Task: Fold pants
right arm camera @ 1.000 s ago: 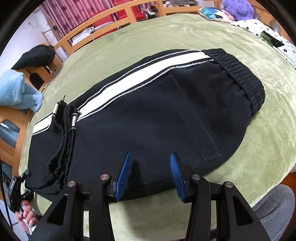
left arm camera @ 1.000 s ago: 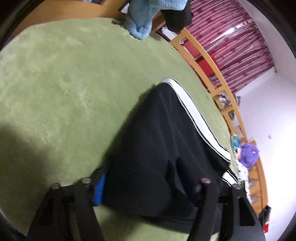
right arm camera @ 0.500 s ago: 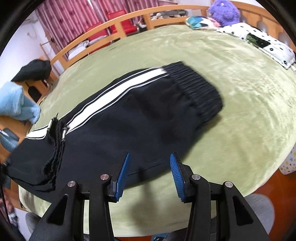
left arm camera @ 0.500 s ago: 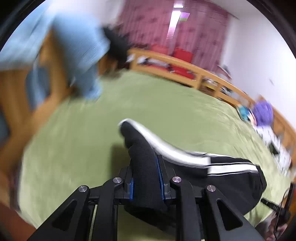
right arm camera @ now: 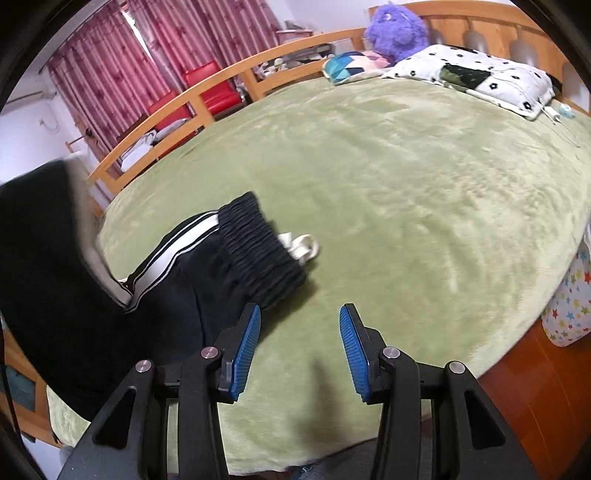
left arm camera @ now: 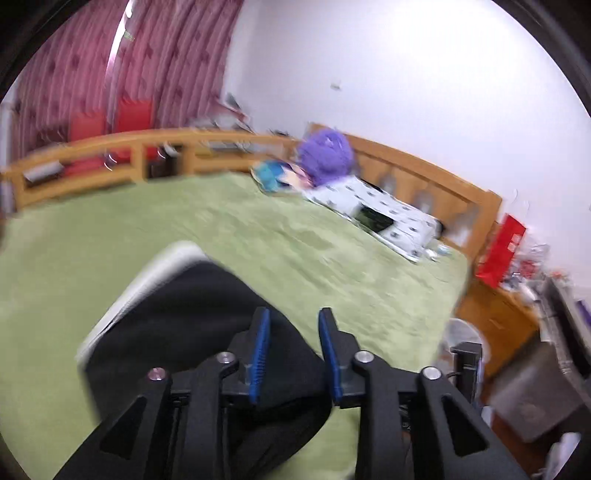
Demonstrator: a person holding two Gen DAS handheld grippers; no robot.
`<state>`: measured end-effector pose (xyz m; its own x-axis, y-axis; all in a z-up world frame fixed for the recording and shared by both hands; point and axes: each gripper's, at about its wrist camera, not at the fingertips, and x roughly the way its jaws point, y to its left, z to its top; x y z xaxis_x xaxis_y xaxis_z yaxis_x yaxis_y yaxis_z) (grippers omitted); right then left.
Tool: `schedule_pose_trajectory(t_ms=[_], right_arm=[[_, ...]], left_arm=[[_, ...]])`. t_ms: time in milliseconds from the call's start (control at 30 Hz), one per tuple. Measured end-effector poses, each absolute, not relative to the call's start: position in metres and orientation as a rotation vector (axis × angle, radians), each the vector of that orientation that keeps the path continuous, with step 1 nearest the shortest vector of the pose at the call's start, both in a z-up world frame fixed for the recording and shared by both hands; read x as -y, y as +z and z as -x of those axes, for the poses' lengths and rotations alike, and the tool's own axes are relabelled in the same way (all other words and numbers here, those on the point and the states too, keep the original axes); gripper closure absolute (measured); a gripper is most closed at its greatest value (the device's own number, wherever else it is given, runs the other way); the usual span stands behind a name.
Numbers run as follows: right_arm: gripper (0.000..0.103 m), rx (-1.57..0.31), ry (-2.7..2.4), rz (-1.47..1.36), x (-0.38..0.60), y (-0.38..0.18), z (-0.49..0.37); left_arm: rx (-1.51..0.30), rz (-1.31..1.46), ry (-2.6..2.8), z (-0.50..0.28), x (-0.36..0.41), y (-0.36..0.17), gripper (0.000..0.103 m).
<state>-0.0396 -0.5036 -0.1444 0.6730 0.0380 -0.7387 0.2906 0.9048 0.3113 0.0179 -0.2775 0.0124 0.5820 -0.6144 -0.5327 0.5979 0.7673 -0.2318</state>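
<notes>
Pants (left arm camera: 177,325): one black pair with a white stripe, blurred, lay on the green blanket (left arm camera: 258,236); left gripper (left arm camera: 291,350) jaws apart, black cloth between them. Right view: right gripper (right arm camera: 299,347) gaped over bare blanket beside the waistband (right arm camera: 258,247); one purple plush (right arm camera: 397,27), two pillows (right arm camera: 480,77).

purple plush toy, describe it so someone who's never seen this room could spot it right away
Start from the big bed under the green blanket and look to its wooden headboard. The purple plush toy sits against it, beside the white flower-print pillow and a teal patterned cushion. It is the only fuzzy, rounded, solid purple thing there.
</notes>
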Motion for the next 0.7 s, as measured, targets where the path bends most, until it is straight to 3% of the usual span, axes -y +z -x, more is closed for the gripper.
schedule_pose_trajectory(t_ms=[67,300,500,533,600,633,700], right_arm=[[0.058,-0.82,-0.142,-0.436,0.51,-0.142,0.044],[0.05,-0.79,-0.011,-0.524,0.513,-0.148,0.024],[0.046,-0.973,0.085,-0.52,0.475,-0.196,-0.017],[0.052,-1.017,0.106,-0.505,0.467,-0.203,-0.02],[0.073,-0.993,0.125,-0.45,0.457,-0.196,-0.016],[0.089,-0.959,0.147,-0.403,0.451,-0.183,-0.012],[0.09,-0.857,0.155,-0.359,0.449,-0.155,-0.005]], left_arm=[[-0.654,0.021,-0.671,-0.017,0.279,-0.003,0.06],[-0.823,0.053,-0.436,-0.041,0.206,-0.064,0.058],[-0.962,0.136,-0.274,-0.028,0.143,-0.122,0.05],[-0.987,0.141,-0.252,-0.025,0.137,-0.133,0.049],[-1.029,0.154,-0.242,-0.018,0.132,-0.152,0.049],[-1.052,0.173,-0.247,-0.014,0.13,-0.161,0.049],[-1.064,0.222,-0.272,-0.008,0.128,-0.17,0.049]])
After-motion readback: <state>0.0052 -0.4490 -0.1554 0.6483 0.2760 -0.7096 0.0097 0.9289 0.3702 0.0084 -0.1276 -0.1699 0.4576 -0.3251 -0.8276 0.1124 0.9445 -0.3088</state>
